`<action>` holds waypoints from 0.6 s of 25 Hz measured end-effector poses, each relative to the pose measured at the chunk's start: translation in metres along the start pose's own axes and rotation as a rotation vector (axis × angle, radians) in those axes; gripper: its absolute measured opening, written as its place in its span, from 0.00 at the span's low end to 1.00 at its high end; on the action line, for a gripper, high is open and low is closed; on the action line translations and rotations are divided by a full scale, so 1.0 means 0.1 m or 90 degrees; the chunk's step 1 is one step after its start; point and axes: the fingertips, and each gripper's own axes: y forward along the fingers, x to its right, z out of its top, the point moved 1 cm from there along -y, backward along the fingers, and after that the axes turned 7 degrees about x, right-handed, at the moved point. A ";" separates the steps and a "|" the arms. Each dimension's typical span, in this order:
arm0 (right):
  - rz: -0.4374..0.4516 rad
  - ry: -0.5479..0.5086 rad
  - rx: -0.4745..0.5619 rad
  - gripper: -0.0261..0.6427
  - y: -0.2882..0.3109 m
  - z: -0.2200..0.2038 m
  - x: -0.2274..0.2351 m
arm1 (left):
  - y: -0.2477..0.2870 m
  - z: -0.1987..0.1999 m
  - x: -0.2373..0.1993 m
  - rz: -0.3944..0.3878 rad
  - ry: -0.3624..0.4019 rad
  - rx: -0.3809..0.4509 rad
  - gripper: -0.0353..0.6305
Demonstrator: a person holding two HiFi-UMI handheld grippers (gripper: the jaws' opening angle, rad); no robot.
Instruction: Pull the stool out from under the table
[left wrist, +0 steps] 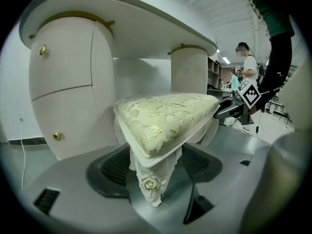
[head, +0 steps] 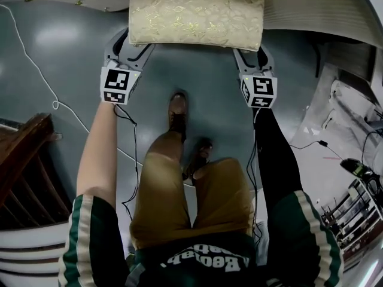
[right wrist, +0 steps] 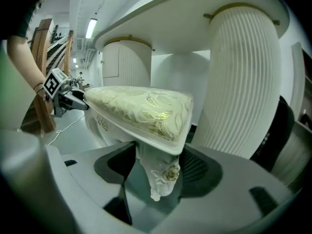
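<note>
Nearest, left gripper (left wrist: 155, 172) and right gripper (right wrist: 161, 174) each clamped round a front corner leg of the stool (head: 196, 11), cushion jutting forward of the table (left wrist: 122, 13) rim, rear end close by its pedestals; reads as partly out, more backward pull likely needed.

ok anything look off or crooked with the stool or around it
Nothing stands out. The stool sits square and upright, its cushion flat, with the left gripper and right gripper closed on its two near corner legs. Only a loose white cable trails across the floor.
</note>
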 end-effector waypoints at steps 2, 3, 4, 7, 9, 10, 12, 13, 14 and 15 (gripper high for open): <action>0.004 -0.007 -0.007 0.45 -0.01 0.00 0.00 | 0.00 0.00 0.00 0.001 -0.003 -0.005 0.56; 0.003 -0.007 -0.010 0.44 -0.03 0.01 0.00 | -0.02 0.01 0.00 0.008 -0.006 -0.005 0.56; 0.001 -0.005 -0.013 0.44 -0.04 0.02 0.00 | -0.03 0.02 0.00 0.014 -0.008 -0.005 0.55; -0.002 0.004 -0.015 0.43 -0.06 0.06 -0.02 | -0.05 0.06 -0.03 0.027 -0.011 -0.007 0.55; -0.004 0.009 -0.017 0.43 -0.08 0.07 -0.04 | -0.06 0.07 -0.03 0.028 -0.014 -0.010 0.55; -0.006 0.011 -0.020 0.43 -0.09 0.07 -0.04 | -0.06 0.07 -0.03 0.025 -0.015 -0.012 0.55; -0.010 0.018 -0.027 0.44 -0.11 0.07 -0.03 | -0.05 0.09 -0.02 0.019 -0.014 -0.020 0.55; -0.012 0.023 -0.031 0.44 -0.12 0.08 -0.04 | -0.05 0.09 -0.03 0.018 -0.014 -0.025 0.55; -0.012 0.027 -0.037 0.44 -0.11 0.08 -0.05 | -0.04 0.09 -0.04 0.018 -0.016 -0.031 0.55; -0.010 0.031 -0.044 0.44 -0.11 0.08 -0.06 | -0.05 0.09 -0.04 0.019 -0.020 -0.036 0.55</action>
